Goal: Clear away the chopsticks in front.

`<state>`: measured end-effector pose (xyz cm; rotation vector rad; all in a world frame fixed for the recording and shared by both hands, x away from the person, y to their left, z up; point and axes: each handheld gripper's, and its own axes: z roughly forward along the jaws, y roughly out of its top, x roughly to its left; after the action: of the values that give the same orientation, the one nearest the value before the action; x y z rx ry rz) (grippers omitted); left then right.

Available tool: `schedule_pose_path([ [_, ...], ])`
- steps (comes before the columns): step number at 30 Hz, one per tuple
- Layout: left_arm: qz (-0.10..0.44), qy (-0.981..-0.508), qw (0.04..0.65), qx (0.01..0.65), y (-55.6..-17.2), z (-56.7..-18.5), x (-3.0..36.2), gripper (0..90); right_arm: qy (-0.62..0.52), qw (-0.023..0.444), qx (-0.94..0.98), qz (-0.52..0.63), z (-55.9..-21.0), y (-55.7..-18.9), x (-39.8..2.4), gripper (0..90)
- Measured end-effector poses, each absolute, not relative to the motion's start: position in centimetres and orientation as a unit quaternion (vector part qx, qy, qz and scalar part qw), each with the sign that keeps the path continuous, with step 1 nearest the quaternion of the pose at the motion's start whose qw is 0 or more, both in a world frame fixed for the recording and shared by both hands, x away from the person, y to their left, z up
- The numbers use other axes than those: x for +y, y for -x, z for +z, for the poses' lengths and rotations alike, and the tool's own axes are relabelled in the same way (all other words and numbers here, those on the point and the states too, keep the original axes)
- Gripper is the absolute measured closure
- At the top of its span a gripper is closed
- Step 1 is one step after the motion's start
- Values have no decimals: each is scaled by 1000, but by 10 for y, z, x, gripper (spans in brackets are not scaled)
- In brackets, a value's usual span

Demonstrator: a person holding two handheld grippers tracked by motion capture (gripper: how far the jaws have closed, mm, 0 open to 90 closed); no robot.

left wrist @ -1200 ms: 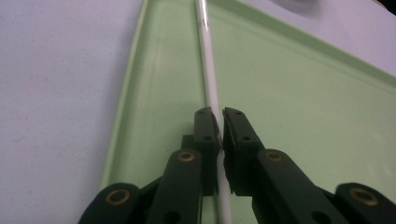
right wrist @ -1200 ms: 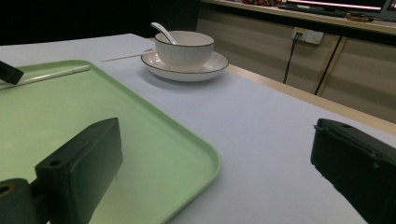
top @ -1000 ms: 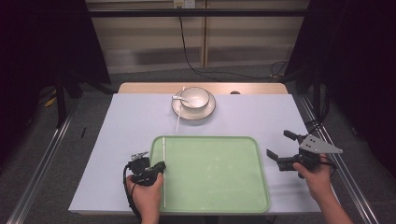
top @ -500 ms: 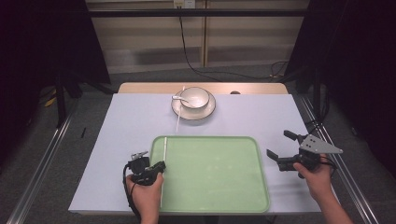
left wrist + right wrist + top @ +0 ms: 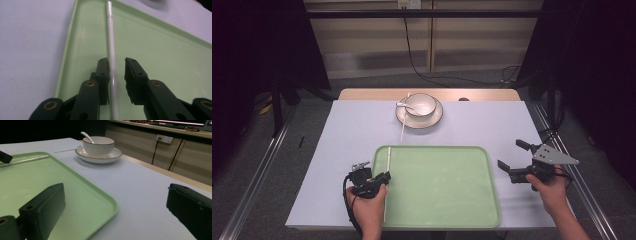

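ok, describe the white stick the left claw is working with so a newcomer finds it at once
Start at the green tray in the near middle of the table. Along the inside of its left rim lies a thin white chopstick, its near end between the jaws of the left claw, which have just been opening. The other chopstick lies farther back, beside the plate with the bowl.

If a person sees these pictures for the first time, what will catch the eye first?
The big green tray at the table's near edge, with a white chopstick lying along its left side between the left tool's parted jaws, which have just been opening. Next, the white bowl with its spoon on a plate at the far side.
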<state>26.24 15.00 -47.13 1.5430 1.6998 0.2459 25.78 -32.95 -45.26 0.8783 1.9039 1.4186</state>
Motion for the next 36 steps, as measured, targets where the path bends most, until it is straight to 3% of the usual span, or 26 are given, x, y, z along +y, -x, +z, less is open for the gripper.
schedule_pose_path([
  [9, 111, -609, 428, 659, -269, -455, 153, 647, -332, 300, 716, 536, -452, -258, -330, 16],
  [15, 123, -610, 452, 640, -280, -443, 155, 521, -331, 300, 717, 536, -452, -258, -329, 17],
  [26, 139, -620, 475, 609, -303, -431, 155, 399, -334, 299, 716, 535, -452, -258, -330, 17],
  [30, 155, -623, 496, 584, -314, -432, 154, 257, -336, 300, 714, 537, -452, -258, -330, 16],
  [36, 163, -632, 505, 564, -330, -431, 152, 184, -335, 301, 713, 537, -452, -258, -330, 17],
])
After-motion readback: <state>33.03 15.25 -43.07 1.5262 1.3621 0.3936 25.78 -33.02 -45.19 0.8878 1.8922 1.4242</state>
